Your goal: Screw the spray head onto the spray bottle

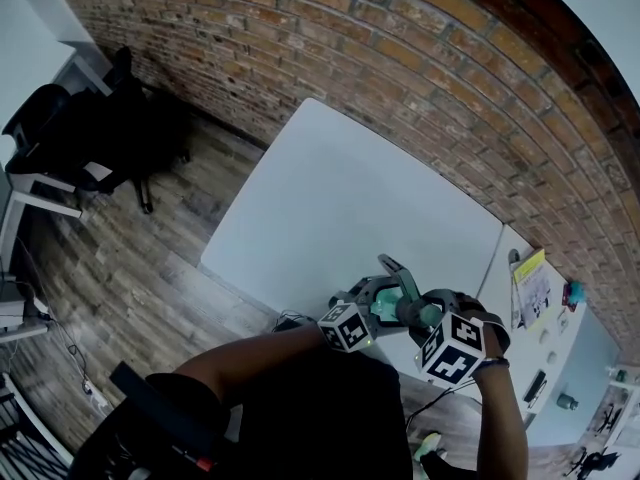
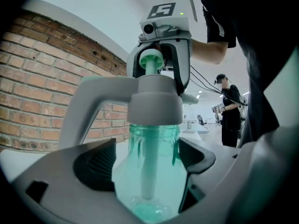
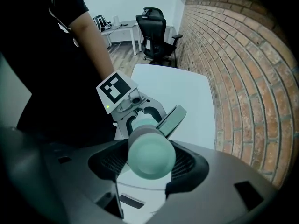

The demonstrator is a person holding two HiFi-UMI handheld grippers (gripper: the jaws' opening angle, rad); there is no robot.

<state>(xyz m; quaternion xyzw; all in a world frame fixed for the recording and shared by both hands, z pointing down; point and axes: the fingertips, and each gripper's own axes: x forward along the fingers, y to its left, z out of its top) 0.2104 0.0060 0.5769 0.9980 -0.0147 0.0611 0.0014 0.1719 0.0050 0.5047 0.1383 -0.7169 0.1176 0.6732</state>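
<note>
Our left gripper [image 2: 147, 161] clamps the translucent green plastic spray bottle [image 2: 149, 181] upright by its shoulders. Our right gripper [image 3: 148, 168], pointing down, pinches the grey plastic spray head [image 2: 155, 104] seated on the bottle's neck. We judge it best to twist squarely with the bottle steady, so the thread does not cross.

Lower centre of the frame, over the near edge of the surface [image 1: 340, 198]: bottle [image 2: 154, 185] clamped in left claw [image 2: 149, 162], spray head [image 2: 154, 106] atop it, gripped from above by right claw [image 3: 149, 160]. Upper left: chair [image 1: 70, 138] on floor [image 1: 150, 268].
</note>
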